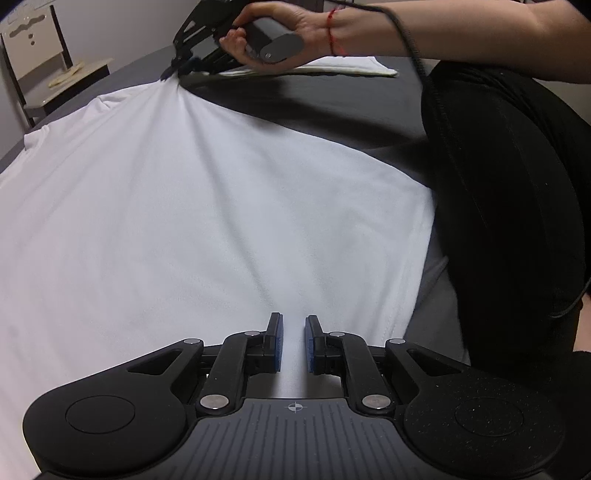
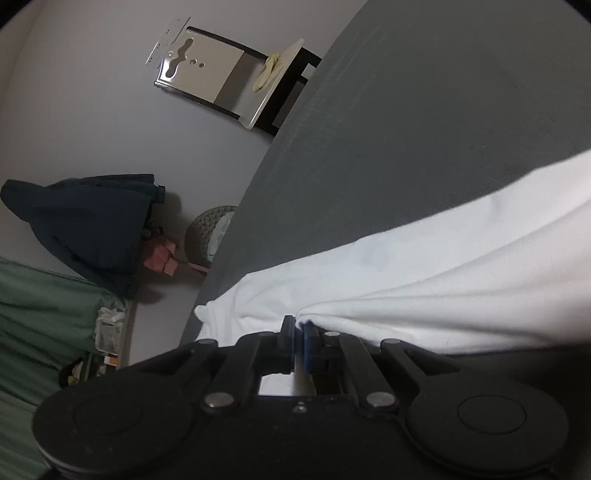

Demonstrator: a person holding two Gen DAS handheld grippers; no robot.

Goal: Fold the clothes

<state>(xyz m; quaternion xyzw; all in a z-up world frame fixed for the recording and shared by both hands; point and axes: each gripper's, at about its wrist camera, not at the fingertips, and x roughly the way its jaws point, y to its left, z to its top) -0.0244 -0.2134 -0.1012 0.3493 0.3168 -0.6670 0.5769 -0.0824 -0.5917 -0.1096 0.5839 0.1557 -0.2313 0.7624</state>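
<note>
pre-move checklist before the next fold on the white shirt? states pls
1. Right gripper pinching the white shirt: ok, fabric bunches at its closed pads.
2. Left gripper holding the shirt: not ok, its jaws stand slightly apart over flat fabric with nothing pinched.
3. Shirt spread on the grey bed surface: ok, mostly flat, with creases fanning toward the right grip.
4. Near hem free: cannot tell, the person's dark clothing sits against that edge.
5. Fold path clear: ok on the near side; a folded white cloth lies farther back, beyond the right hand.
</note>
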